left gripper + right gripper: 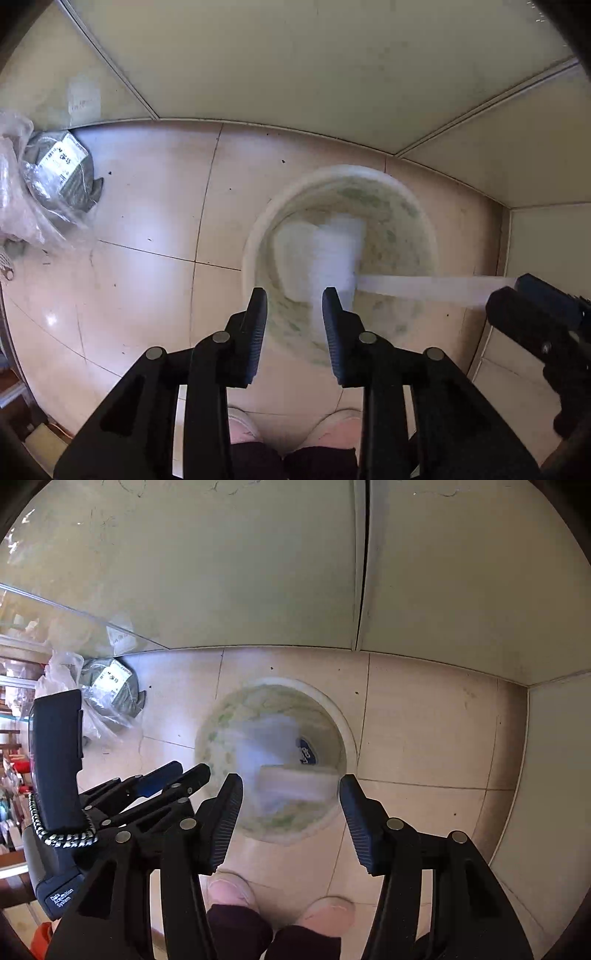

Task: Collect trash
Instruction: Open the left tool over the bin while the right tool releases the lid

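A round white bin with a stained green-mottled inside stands on the tiled floor by the wall; it also shows in the right wrist view. A blurred white sheet of trash is over or in its mouth, motion-blurred, also in the right wrist view. A blue-and-white scrap lies inside the bin. My left gripper is open and empty above the bin's near rim. My right gripper is open and empty above the bin; it shows at the right in the left wrist view.
A clear plastic bag with grey labelled contents lies on the floor at the left by the wall, also in the right wrist view. Pale cabinet panels stand behind the bin. The person's pink shoes are below the grippers.
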The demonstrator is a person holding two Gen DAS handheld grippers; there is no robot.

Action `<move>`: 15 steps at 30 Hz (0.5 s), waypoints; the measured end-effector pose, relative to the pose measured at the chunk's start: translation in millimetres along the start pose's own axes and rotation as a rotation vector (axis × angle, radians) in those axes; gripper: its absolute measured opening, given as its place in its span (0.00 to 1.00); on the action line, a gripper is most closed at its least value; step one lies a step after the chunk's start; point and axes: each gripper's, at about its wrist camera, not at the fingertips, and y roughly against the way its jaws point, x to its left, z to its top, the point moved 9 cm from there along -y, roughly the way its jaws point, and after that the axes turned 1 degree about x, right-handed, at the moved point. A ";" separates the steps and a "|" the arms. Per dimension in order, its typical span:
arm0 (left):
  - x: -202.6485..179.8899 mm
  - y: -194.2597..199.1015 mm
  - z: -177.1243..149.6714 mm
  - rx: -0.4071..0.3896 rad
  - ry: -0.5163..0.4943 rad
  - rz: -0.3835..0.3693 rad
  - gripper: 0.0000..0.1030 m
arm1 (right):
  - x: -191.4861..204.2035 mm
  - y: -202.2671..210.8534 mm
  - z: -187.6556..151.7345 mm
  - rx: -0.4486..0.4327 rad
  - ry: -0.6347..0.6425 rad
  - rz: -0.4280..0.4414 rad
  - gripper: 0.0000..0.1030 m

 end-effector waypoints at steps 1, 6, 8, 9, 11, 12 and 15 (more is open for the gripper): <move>-0.5 4.1 -1.5 0.001 -0.002 0.002 0.29 | 0.3 1.7 -0.4 0.000 -0.004 0.001 0.50; 0.3 37.8 -1.8 -0.015 -0.035 0.014 0.29 | 2.3 34.0 -7.6 -0.005 0.004 -0.006 0.50; -1.9 63.9 -3.9 -0.033 -0.050 0.018 0.29 | 9.1 52.0 -10.0 -0.011 0.009 -0.008 0.50; 1.8 74.4 -3.4 -0.042 -0.058 0.019 0.29 | 10.6 62.9 -11.5 -0.017 0.010 -0.009 0.50; 1.0 103.9 -4.7 -0.062 -0.074 0.021 0.29 | 14.7 88.1 -12.3 -0.031 0.007 -0.010 0.50; -0.3 120.5 -5.0 -0.074 -0.083 0.021 0.29 | 17.9 97.1 -13.3 -0.039 0.005 -0.012 0.50; -4.4 172.8 -6.3 -0.111 -0.118 0.022 0.29 | 24.6 145.0 -14.7 -0.074 -0.006 -0.020 0.50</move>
